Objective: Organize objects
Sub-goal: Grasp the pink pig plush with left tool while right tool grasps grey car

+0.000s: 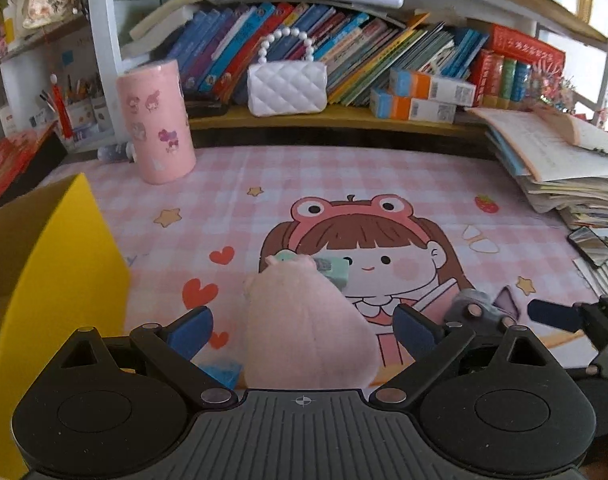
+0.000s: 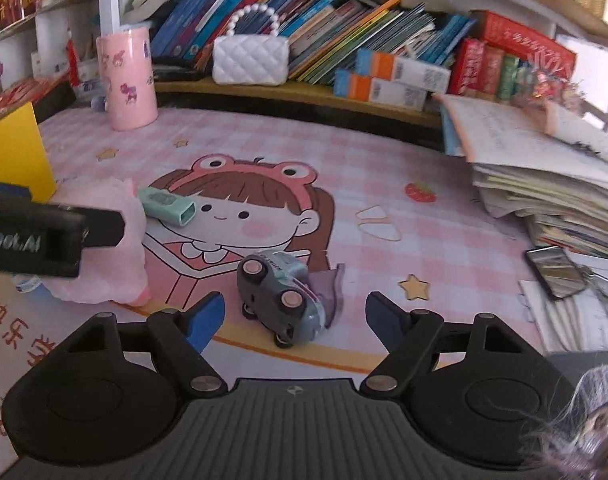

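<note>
We are early in tidying a cluttered surface (image 2: 383, 152) covered by a pink checked mat with a cartoon girl printed on it. As far as we can see, nothing has been put away yet; three loose things lie on the mat.

Our left claw (image 1: 304, 326) stands apart, its blue pads on either side of a pink plush toy (image 1: 304, 320) but not pressing it. The plush rests on the mat, just ahead of the claw. Beyond it, touching or nearly touching its far end, lies a small mint-green case (image 2: 168, 204).

Our right claw (image 2: 296, 318) is also apart, with nothing clamped. A small grey toy car (image 2: 282, 296) lies tipped on its side between the pads, wheels showing, clear of both. A scrap of purple cloth (image 2: 331, 288) sits just beside the car.

To the left stands an open yellow box (image 1: 64, 260), a likely place for these things; we cannot see what is inside it. A pink canister (image 1: 156, 120) stands upright at the back left, and a white quilted handbag (image 1: 286, 84) rests on the shelf before a row of books. A stack of papers (image 2: 543, 176) fills the right side.

We judge that gripping, lifting and stowing the plush, the car and the case all remain to be done.
</note>
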`<state>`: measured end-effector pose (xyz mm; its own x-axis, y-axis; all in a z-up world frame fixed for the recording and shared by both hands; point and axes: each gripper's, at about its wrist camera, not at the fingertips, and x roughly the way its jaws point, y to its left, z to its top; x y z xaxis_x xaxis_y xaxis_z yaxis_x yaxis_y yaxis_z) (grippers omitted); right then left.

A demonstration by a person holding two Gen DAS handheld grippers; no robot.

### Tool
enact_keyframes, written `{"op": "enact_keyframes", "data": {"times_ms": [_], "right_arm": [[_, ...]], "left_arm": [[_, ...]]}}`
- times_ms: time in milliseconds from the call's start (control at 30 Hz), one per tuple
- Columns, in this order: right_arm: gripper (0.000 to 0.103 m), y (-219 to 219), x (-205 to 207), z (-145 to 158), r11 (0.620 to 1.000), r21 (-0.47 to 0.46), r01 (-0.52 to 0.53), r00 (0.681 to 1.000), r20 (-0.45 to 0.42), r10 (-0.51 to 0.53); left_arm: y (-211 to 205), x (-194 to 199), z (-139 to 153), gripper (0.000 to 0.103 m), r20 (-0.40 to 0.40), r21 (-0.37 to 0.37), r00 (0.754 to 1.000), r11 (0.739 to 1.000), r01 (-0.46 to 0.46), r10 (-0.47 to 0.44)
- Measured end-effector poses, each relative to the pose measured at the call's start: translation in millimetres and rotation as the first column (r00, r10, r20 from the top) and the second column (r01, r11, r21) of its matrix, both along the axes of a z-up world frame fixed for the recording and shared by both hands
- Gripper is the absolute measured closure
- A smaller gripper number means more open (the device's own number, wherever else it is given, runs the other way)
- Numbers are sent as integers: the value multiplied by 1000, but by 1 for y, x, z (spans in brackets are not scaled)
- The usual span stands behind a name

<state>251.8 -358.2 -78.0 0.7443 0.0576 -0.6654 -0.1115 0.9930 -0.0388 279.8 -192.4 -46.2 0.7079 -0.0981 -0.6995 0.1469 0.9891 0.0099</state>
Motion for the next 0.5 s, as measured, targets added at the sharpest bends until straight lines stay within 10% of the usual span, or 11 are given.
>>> {"op": "enact_keyframes", "data": {"times_ms": [300, 500], "right_arm": [[36, -5, 21, -17, 1000, 18, -13, 1000, -21, 14], [61, -6, 24, -19, 999, 39, -32, 999, -16, 33]], "left_arm": [[-13, 29, -25, 33, -97, 61, 995, 998, -2, 8], [-9, 24, -17, 43, -87, 25, 996, 1000, 7, -5]]}}
